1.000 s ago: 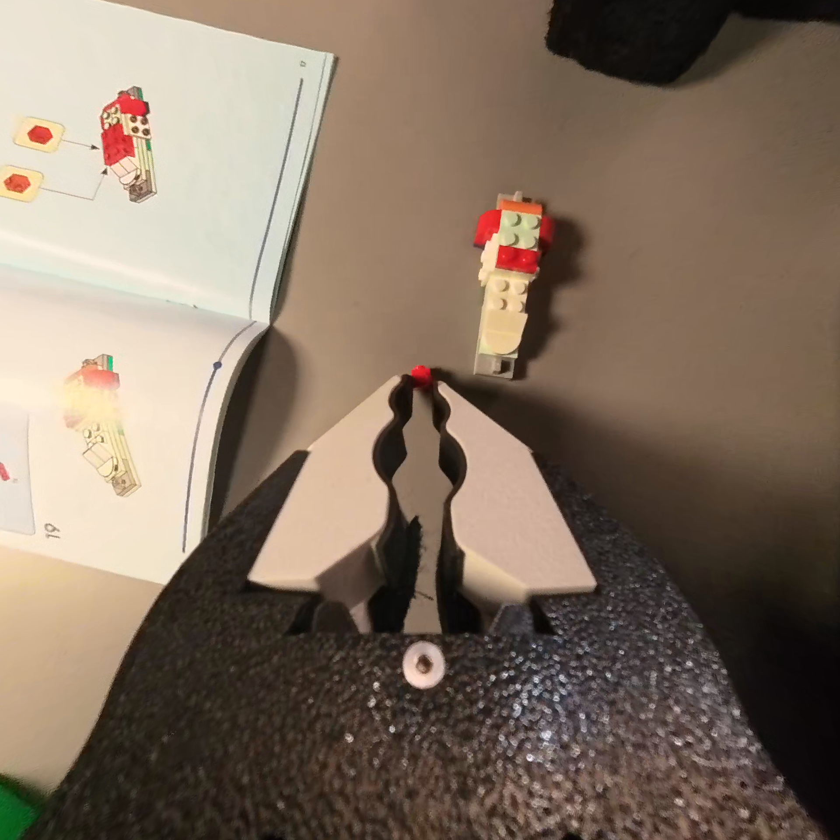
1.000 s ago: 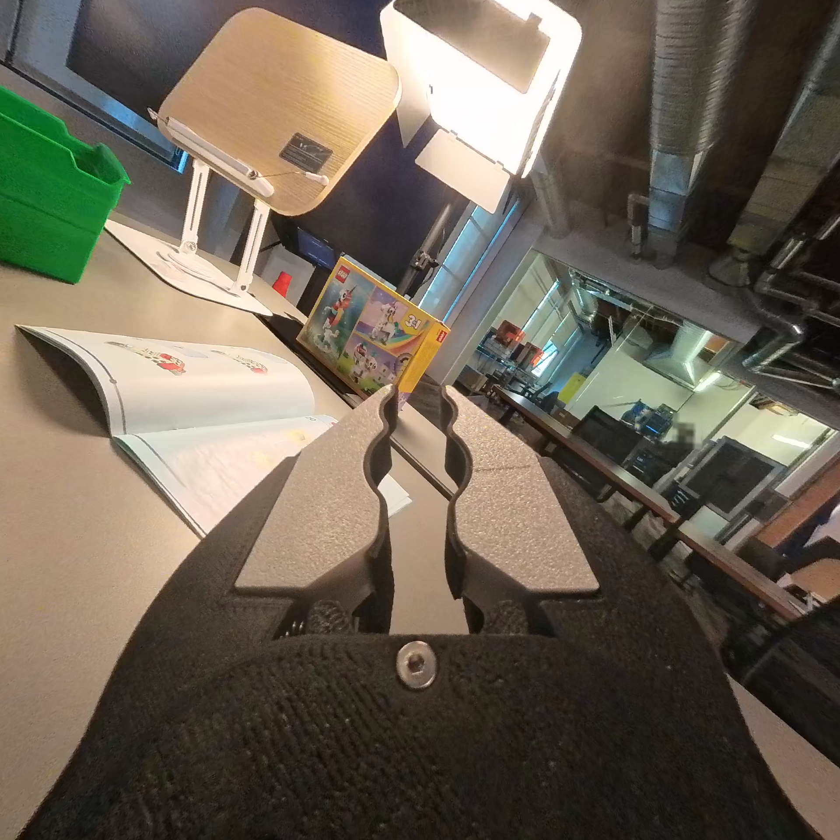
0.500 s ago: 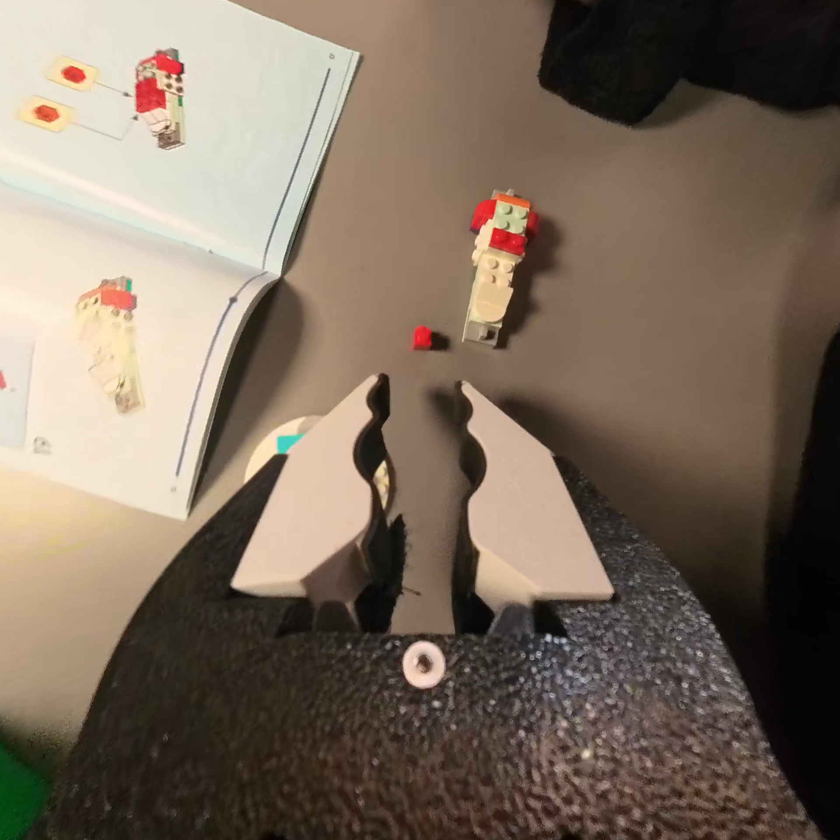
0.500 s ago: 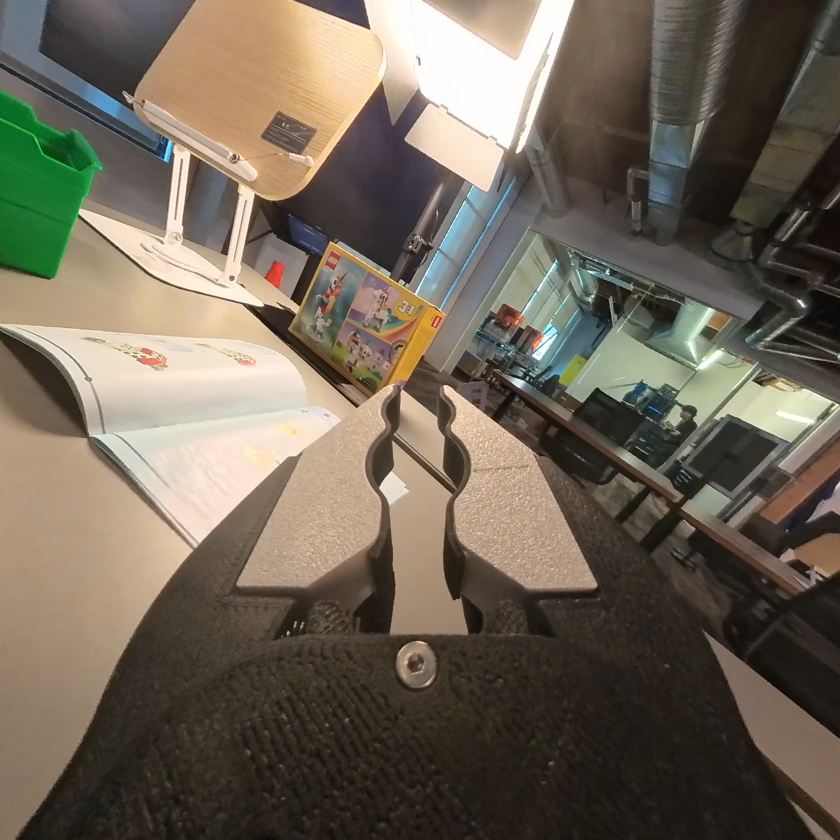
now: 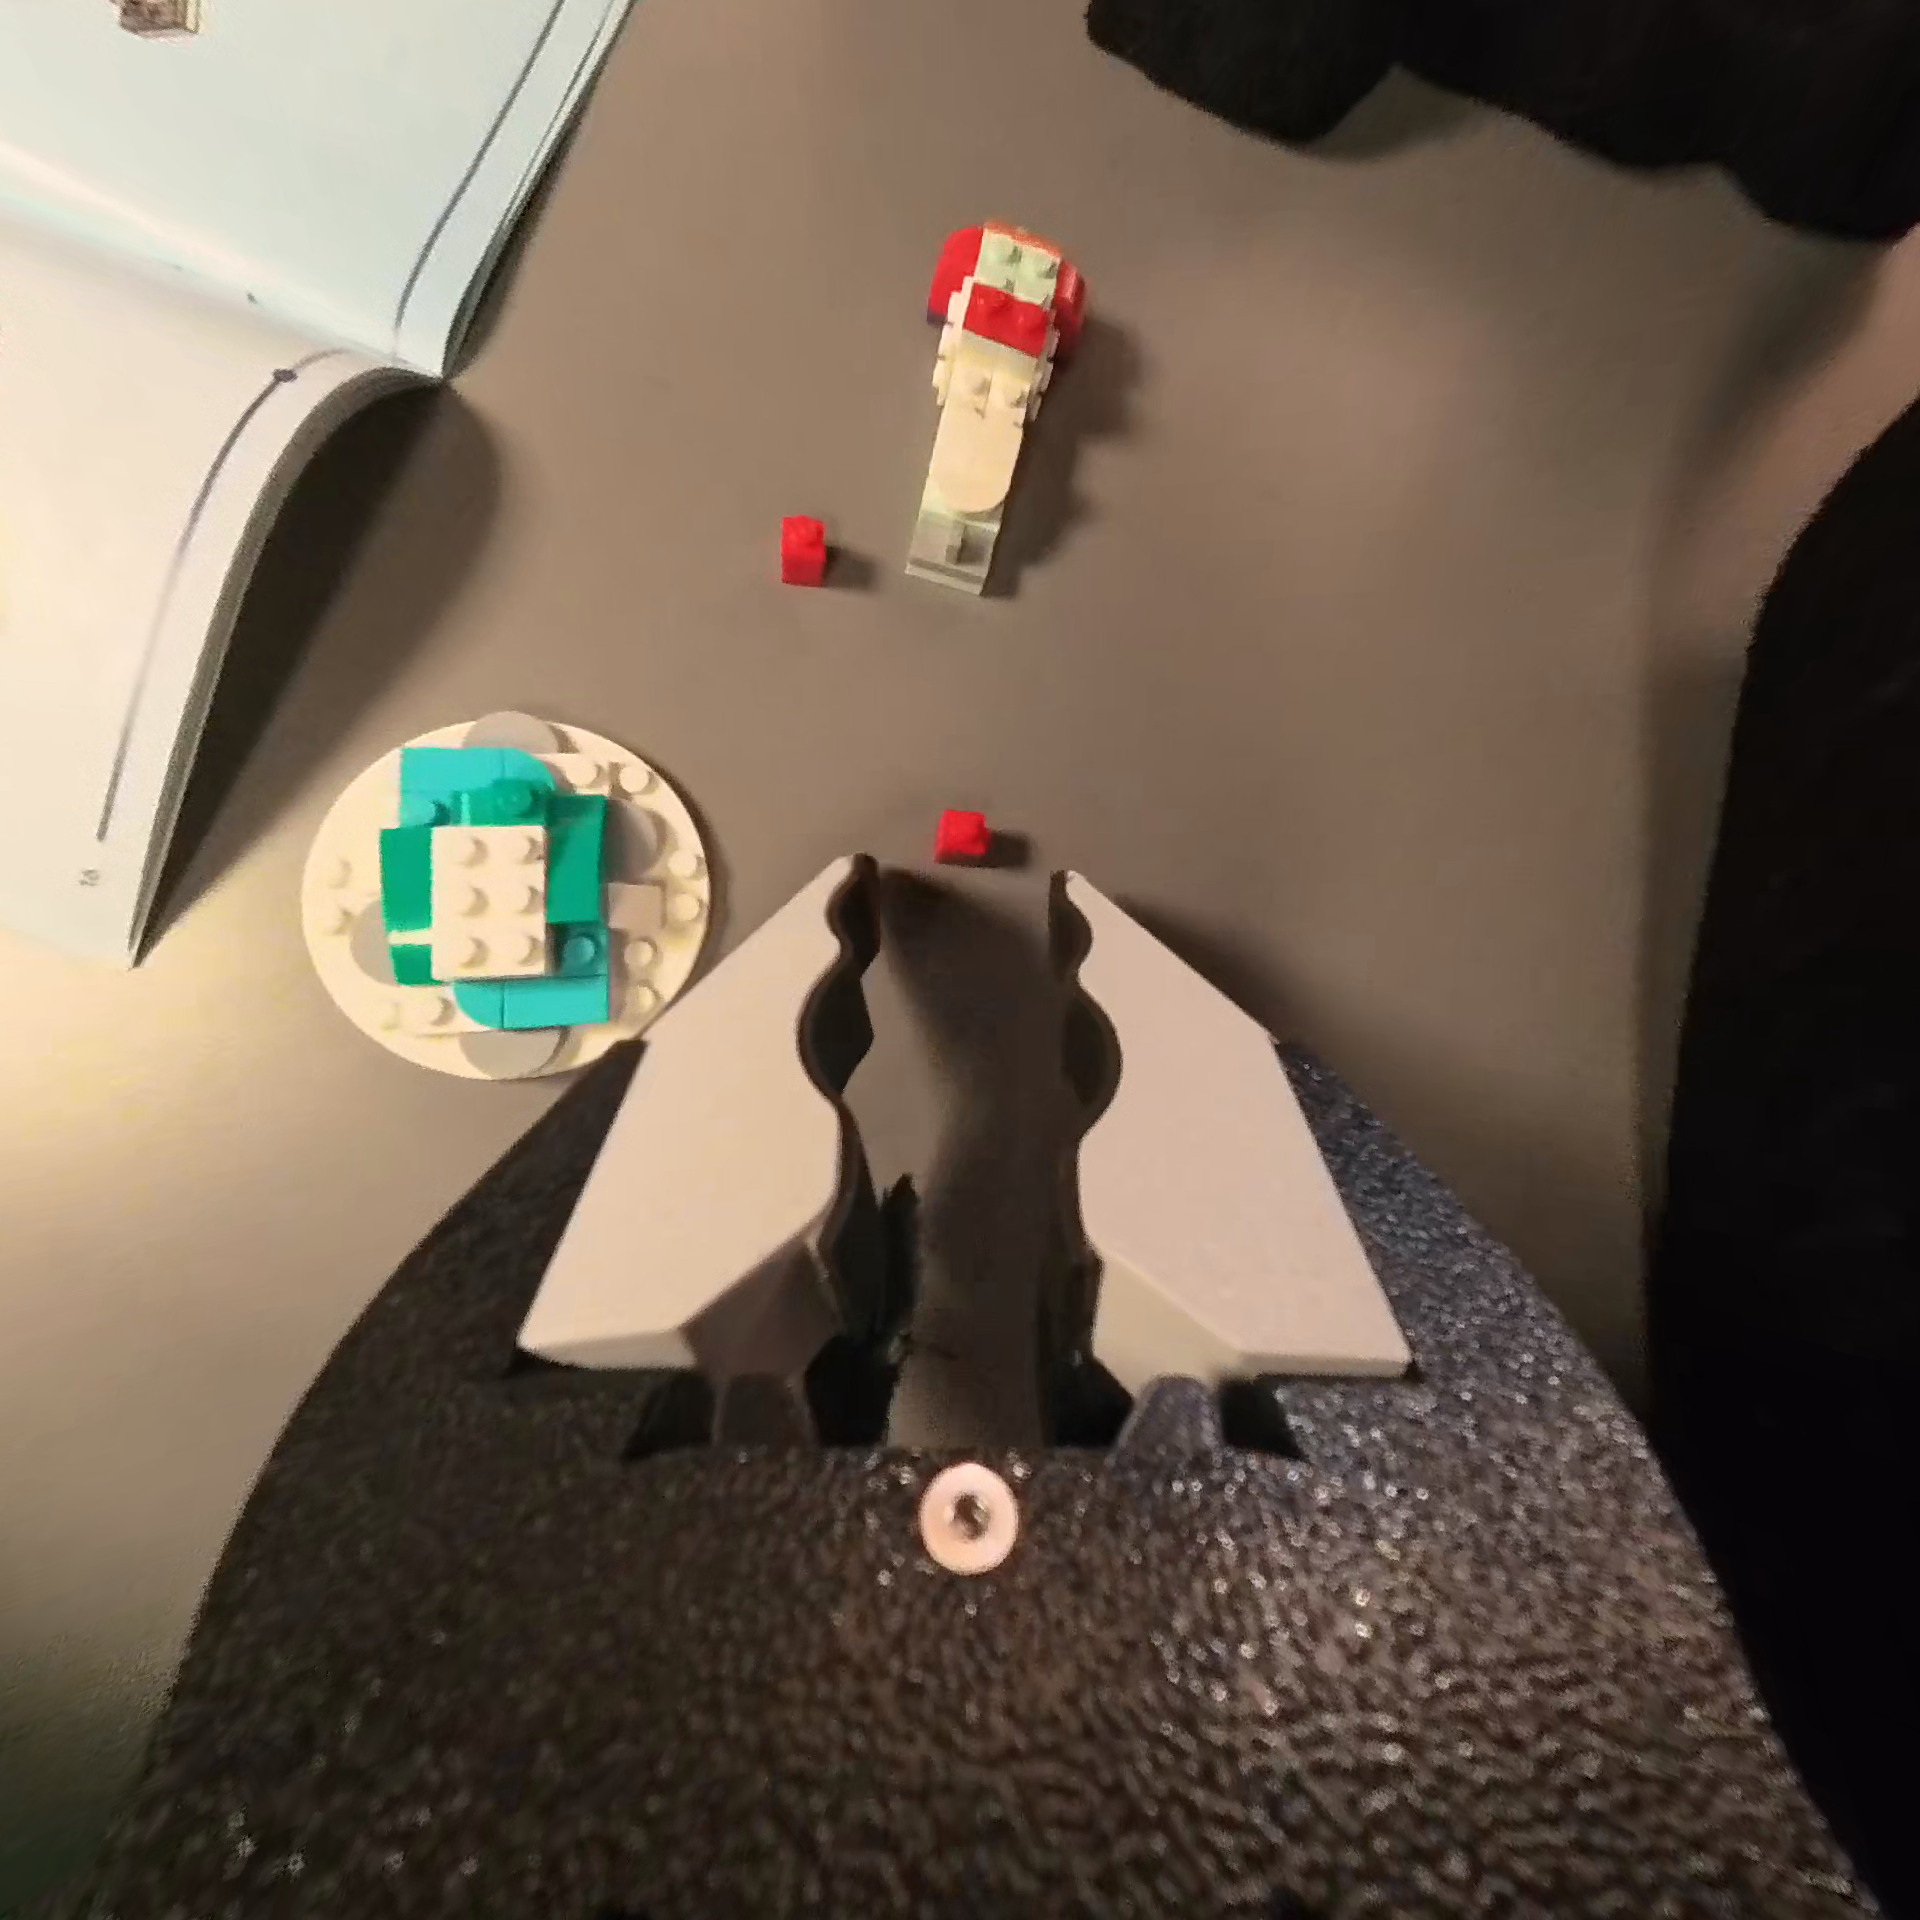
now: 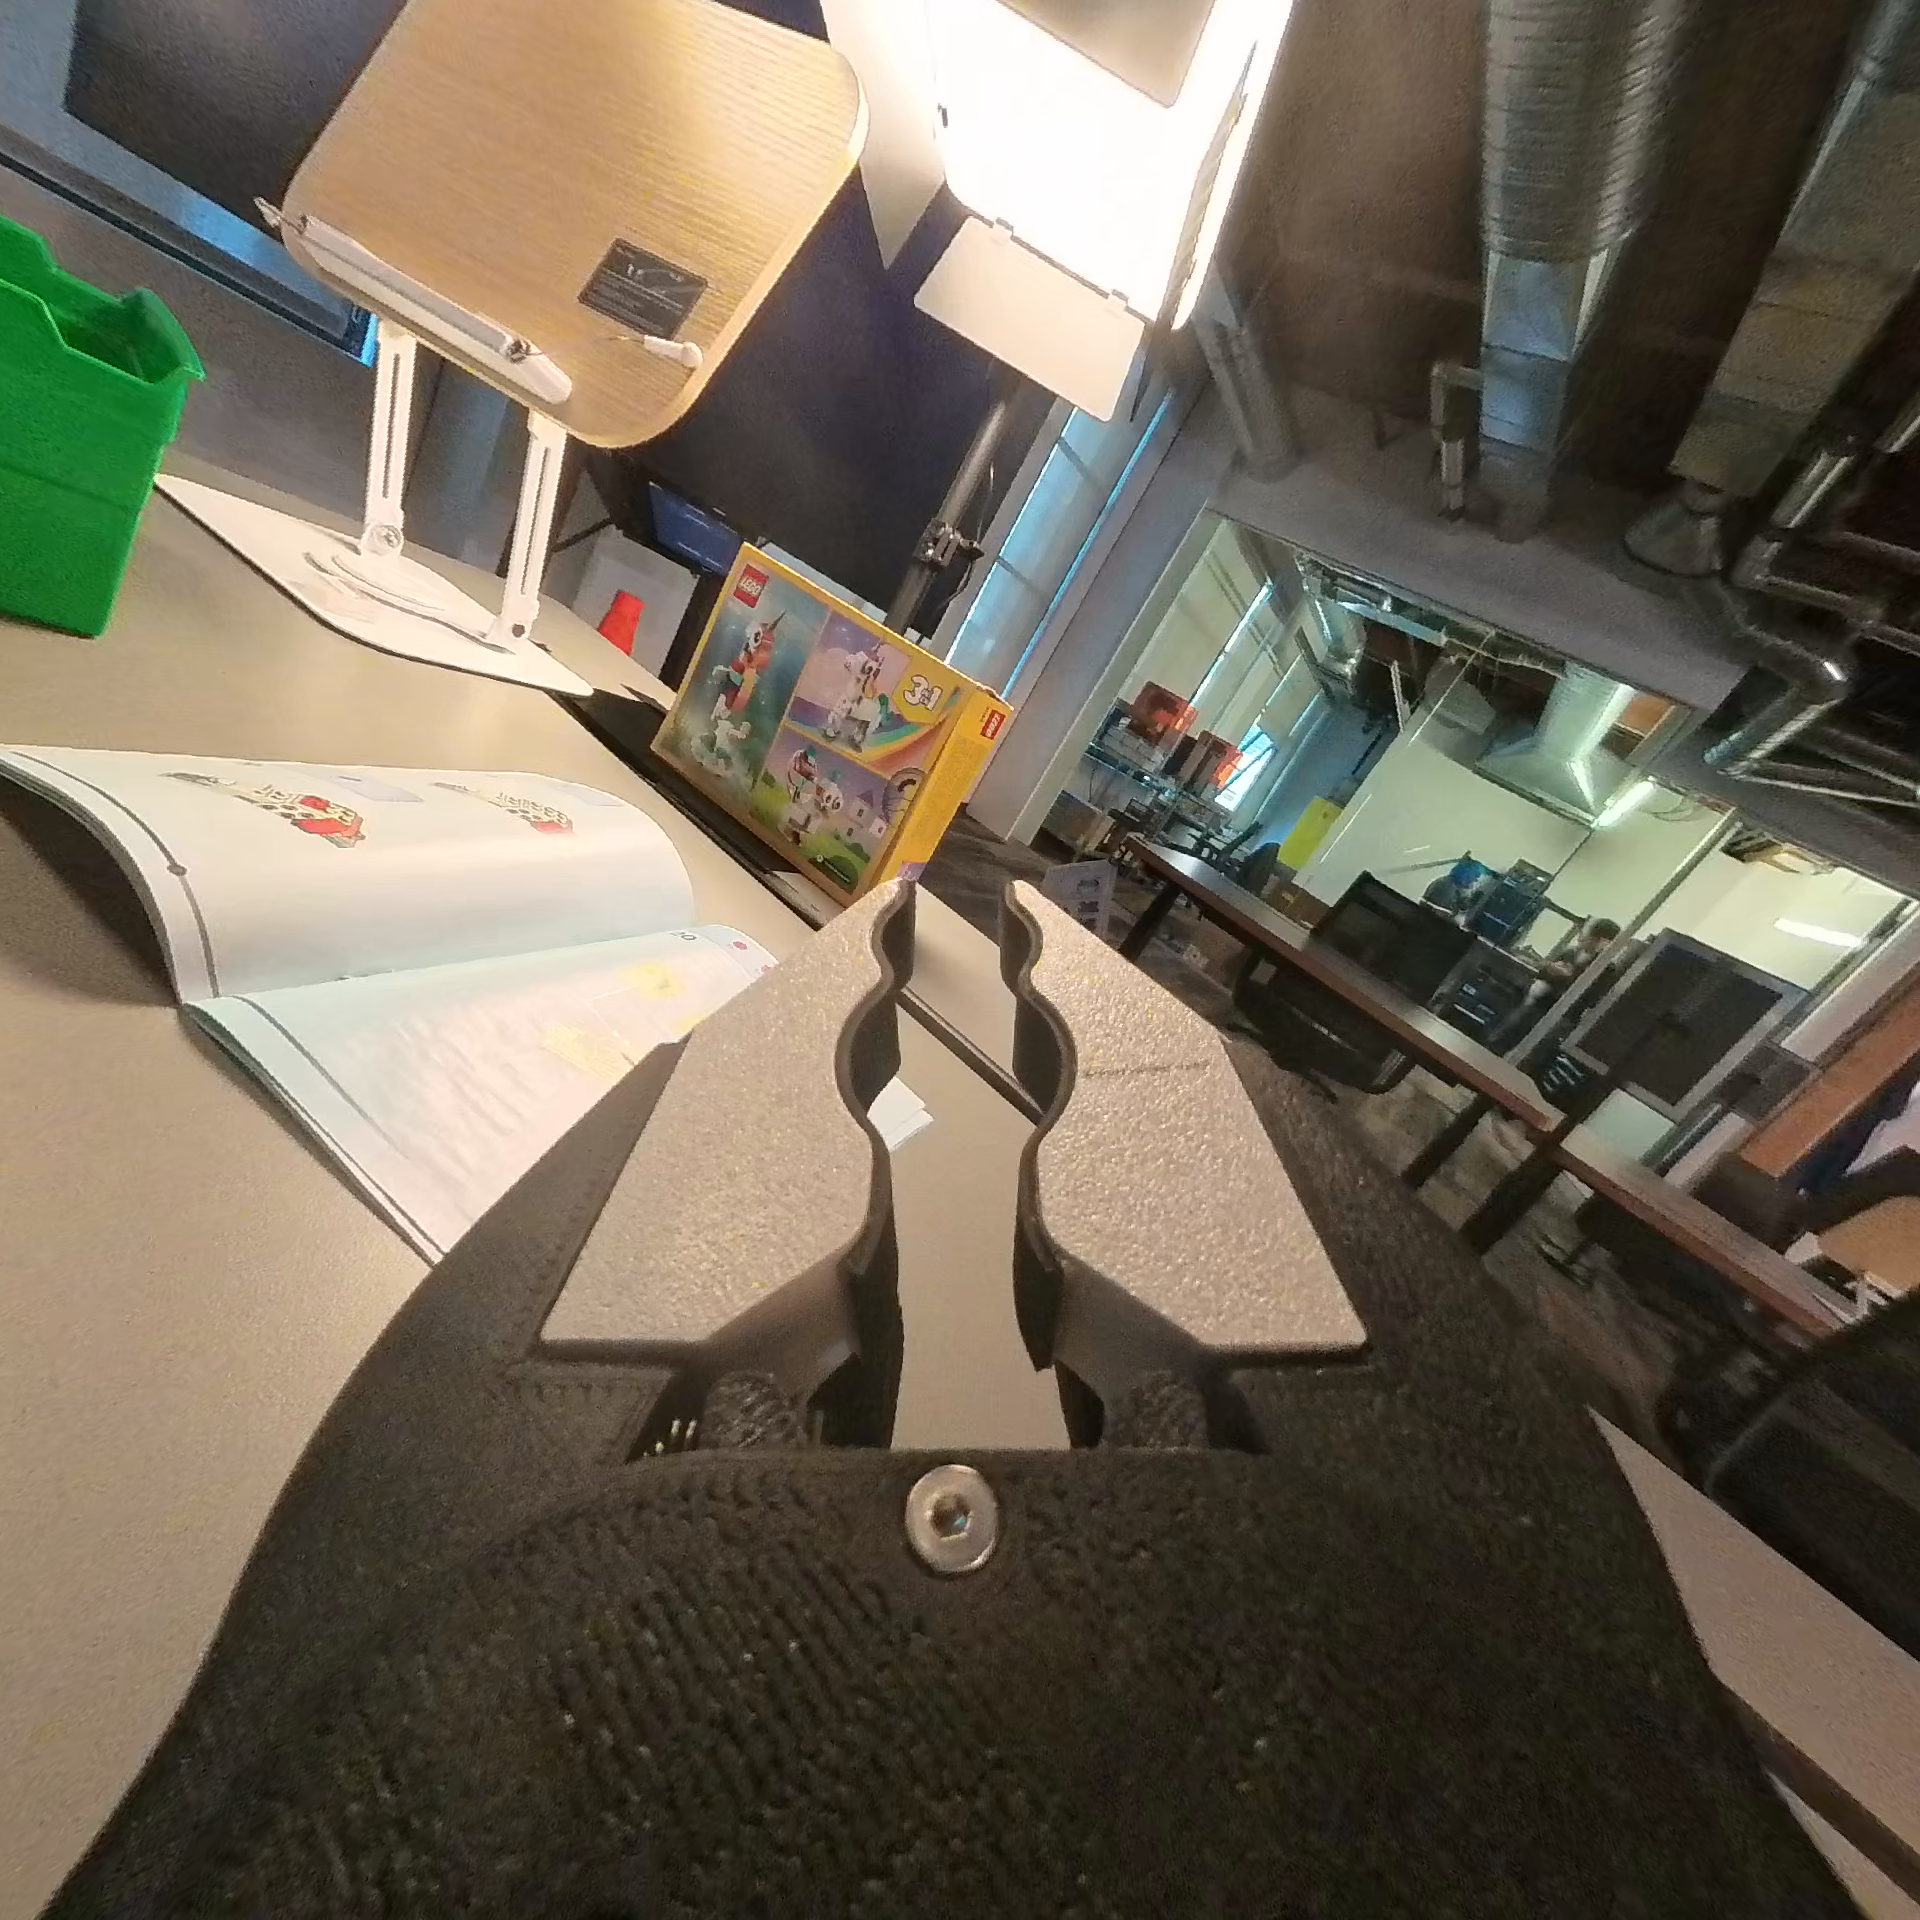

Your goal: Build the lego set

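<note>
In the left wrist view, my left gripper [image 5: 961, 878] is open and empty above the grey table. A small red brick [image 5: 963, 836] lies just beyond its fingertips. A second small red brick [image 5: 806, 550] lies farther off, beside a long cream, pale green and red build [image 5: 987, 400]. A round white plate with teal and white bricks [image 5: 506, 899] sits to the left of the gripper. In the right wrist view, my right gripper [image 6: 956, 899] is open and empty, held low over the table, pointing toward the far edge.
An open instruction booklet [image 5: 208, 343] lies at the upper left; it also shows in the right wrist view [image 6: 416, 914]. A green bin [image 6: 73, 488], a wooden book stand [image 6: 561, 208] and the yellow set box [image 6: 831, 769] stand at the back. A black object [image 5: 1455, 94] fills the top right. Left tips to right tips: about 25 cm.
My left gripper opened and let go of a small red brick beside the long build, then drew back. The round plate and another red brick came into view. The right gripper barely moved.
</note>
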`<control>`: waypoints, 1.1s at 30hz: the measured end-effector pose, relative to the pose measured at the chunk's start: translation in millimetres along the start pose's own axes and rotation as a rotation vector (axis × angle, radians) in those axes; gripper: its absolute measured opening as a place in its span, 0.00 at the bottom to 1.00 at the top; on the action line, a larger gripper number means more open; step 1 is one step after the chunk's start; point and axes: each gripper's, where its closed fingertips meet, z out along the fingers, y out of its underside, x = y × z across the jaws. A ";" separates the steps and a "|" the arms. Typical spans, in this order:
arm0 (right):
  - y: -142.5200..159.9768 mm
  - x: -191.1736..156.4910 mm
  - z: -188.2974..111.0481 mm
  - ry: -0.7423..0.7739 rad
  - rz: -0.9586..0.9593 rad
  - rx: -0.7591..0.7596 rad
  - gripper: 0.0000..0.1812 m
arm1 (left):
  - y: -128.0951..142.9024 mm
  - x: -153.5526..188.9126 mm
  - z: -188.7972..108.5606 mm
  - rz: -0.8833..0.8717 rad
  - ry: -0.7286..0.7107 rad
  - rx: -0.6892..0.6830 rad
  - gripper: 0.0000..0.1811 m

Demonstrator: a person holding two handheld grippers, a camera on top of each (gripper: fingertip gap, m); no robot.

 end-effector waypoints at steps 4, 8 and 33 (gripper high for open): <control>2.8 4.0 1.4 0.017 0.016 -0.012 0.08 | -4.7 3.8 4.8 -0.022 0.049 0.042 0.18; 4.0 5.6 1.8 0.024 0.018 -0.017 0.08 | -5.4 5.4 7.9 -0.021 0.060 0.069 0.14; 13.1 42.3 -4.9 0.265 -0.101 -0.103 0.09 | -9.2 14.2 -11.8 -0.062 -0.004 0.257 0.22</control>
